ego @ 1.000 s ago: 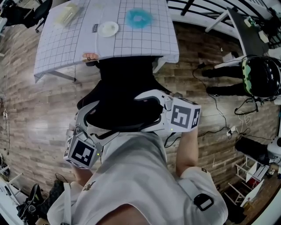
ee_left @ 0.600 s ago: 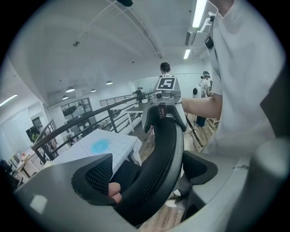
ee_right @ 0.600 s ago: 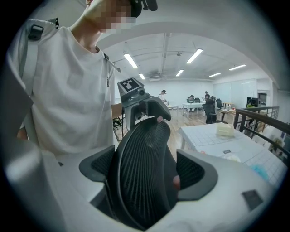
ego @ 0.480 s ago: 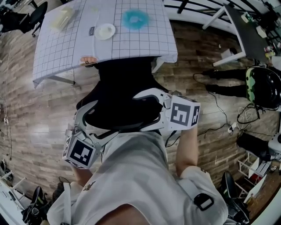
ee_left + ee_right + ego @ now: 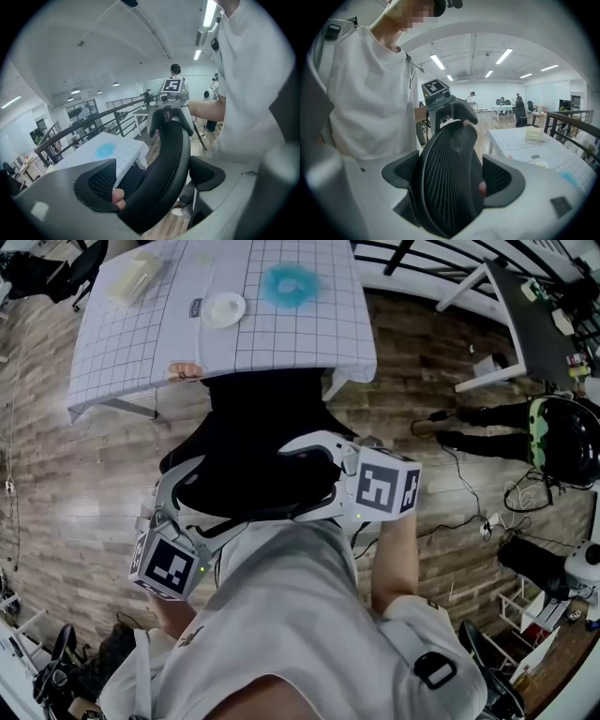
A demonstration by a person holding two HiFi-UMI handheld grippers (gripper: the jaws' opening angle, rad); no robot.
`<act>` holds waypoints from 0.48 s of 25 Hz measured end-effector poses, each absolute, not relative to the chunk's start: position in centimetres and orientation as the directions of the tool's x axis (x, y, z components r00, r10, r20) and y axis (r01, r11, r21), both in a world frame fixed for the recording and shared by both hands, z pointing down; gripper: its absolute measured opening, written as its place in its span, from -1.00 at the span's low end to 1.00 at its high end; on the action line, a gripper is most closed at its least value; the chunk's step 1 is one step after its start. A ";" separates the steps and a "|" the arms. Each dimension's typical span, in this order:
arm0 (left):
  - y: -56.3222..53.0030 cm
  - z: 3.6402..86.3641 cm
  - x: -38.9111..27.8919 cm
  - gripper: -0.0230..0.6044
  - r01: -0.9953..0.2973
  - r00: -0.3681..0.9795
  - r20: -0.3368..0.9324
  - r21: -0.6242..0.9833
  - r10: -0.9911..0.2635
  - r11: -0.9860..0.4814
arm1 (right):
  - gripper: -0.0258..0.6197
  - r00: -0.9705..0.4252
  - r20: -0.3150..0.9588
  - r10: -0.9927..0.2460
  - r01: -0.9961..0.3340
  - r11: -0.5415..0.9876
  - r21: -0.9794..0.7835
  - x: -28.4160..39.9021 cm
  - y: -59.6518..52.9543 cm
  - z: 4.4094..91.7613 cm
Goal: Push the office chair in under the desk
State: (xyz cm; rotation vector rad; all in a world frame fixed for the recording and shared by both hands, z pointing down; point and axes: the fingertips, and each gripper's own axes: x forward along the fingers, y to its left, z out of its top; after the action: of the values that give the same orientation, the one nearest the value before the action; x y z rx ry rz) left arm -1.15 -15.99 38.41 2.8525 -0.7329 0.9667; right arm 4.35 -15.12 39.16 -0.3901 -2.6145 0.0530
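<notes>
The black office chair (image 5: 253, 446) stands with its seat part-way under the desk (image 5: 281, 338), which is covered by a white grid cloth. My left gripper (image 5: 173, 498) is at the left edge of the mesh backrest (image 5: 164, 159), and my right gripper (image 5: 323, 479) is at its right edge. In the left gripper view my left gripper (image 5: 154, 180) has the backrest rim between its jaws, and in the right gripper view my right gripper (image 5: 450, 178) does too. Both are shut on the backrest (image 5: 445, 173). The chair's base is hidden.
On the desk lie a white round plate (image 5: 225, 307), a blue ring-shaped thing (image 5: 289, 282) and a pale block (image 5: 136, 277). Cables (image 5: 469, 521) trail over the wooden floor at the right, beside a black rounded object (image 5: 562, 427) and another table (image 5: 525, 306).
The chair and both grippers have edged slightly closer to the desk. Both grips are unchanged.
</notes>
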 end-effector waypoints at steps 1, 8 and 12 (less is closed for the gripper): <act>-16.1 38.4 -1.0 0.58 -0.449 0.691 0.587 -0.107 -0.421 -0.887 | 0.41 -0.837 0.467 0.284 0.266 0.958 -0.107 4.5 -15.3 39.2; -17.4 38.5 -0.2 0.58 -0.456 0.687 0.589 -0.105 -0.425 -0.884 | 0.41 -0.837 0.464 0.290 0.275 0.956 -0.103 5.3 -16.8 39.2; -18.4 38.4 0.2 0.58 -0.468 0.683 0.586 -0.108 -0.436 -0.877 | 0.41 -0.838 0.460 0.294 0.282 0.955 -0.097 5.8 -17.7 39.1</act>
State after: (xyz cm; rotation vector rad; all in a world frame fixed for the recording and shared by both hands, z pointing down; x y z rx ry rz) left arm 0.17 -18.37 38.39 2.8350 -0.7627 0.9662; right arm 5.80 -17.67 39.08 -0.4104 -2.6202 0.0343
